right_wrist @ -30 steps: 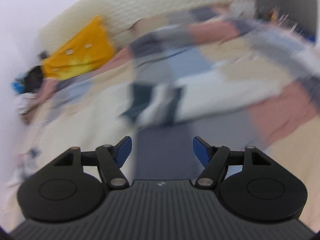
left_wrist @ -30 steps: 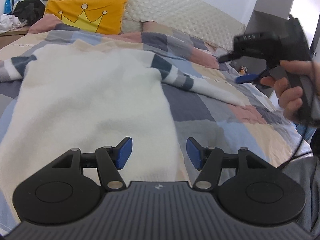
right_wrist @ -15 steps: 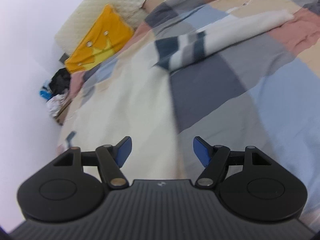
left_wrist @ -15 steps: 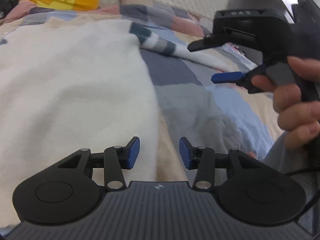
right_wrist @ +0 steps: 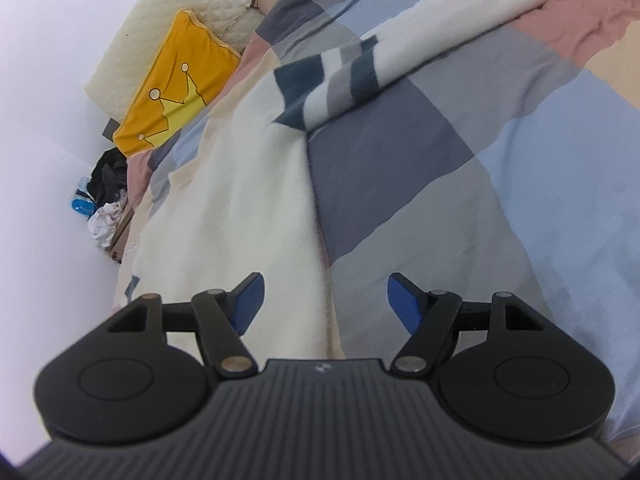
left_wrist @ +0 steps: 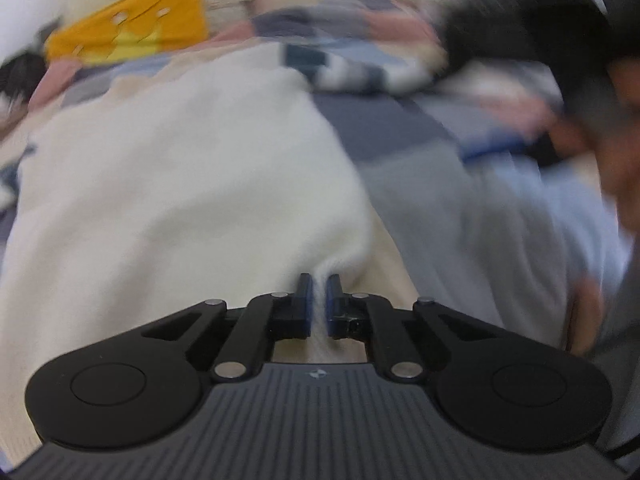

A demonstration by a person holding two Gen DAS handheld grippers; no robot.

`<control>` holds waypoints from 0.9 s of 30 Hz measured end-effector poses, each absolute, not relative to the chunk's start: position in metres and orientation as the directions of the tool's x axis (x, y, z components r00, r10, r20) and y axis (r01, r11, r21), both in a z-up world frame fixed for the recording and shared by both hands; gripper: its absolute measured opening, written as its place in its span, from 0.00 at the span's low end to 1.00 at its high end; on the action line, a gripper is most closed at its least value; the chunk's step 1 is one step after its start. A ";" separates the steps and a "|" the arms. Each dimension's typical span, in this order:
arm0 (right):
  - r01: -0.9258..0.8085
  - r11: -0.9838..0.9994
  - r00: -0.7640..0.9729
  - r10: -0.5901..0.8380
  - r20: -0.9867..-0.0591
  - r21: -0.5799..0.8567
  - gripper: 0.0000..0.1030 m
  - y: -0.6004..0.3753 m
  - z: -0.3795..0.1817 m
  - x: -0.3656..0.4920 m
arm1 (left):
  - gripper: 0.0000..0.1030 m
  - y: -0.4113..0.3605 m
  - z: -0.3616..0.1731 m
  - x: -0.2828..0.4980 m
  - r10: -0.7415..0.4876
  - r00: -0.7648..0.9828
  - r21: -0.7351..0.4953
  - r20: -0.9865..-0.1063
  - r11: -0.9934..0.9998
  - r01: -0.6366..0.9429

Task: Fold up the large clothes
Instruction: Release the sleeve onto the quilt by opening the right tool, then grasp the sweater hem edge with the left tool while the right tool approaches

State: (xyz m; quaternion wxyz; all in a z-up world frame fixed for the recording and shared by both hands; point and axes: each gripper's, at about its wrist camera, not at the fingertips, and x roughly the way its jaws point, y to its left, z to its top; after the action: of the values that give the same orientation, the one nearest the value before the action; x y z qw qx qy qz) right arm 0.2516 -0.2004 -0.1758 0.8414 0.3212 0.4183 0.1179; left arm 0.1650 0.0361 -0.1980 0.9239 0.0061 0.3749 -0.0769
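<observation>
Sweater (left_wrist: pixel 180 184) lies spread flat on the bed (right_wrist: pixel 520 200), cream body toward the camera, striped sleeve (right_wrist: pixel 360 68) stretched out to the side. Left gripper (left_wrist: pixel 318 286) is pinched on its hem corner, cloth bunched between the pads. Right gripper (right_wrist: pixel 324 300) hovers wide, holding nothing, over the sweater's side edge. Judging by this, the first fold is starting; next, the right should take its own hold, probably on the sleeve or shoulder.

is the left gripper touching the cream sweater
Touching. The left wrist view shows the left gripper closed on the cream sweater, its hem bunched between the fingers.
</observation>
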 end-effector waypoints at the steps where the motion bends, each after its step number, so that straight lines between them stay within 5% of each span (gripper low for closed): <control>1: 0.072 0.764 0.618 0.470 -0.630 0.641 0.70 -0.200 -0.177 0.252 | 0.08 0.050 -0.191 0.169 -0.145 0.717 -0.096 -0.682 0.989 0.108; 8: 0.018 0.795 0.584 0.484 -0.652 0.606 0.69 -0.178 -0.184 0.256 | 0.07 0.161 -0.168 0.185 -0.180 0.742 -0.403 -0.646 0.905 -0.132; 16: -0.105 0.759 0.441 0.614 -0.654 0.642 0.65 -0.134 -0.204 0.266 | 0.07 0.209 -0.202 0.201 -0.167 0.706 -0.502 -0.688 0.812 -0.298; 27: -0.137 0.524 0.274 0.835 -0.476 0.840 0.56 -0.103 -0.219 0.271 | 0.07 0.226 -0.220 0.204 -0.270 0.725 -0.663 -0.634 0.673 -0.329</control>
State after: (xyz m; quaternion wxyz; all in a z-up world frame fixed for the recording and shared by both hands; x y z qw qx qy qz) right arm 0.2707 -0.1035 -0.2188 0.7171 0.3506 0.4978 0.3391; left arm 0.2044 0.2261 -0.2201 0.8360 -0.4041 0.3707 0.0177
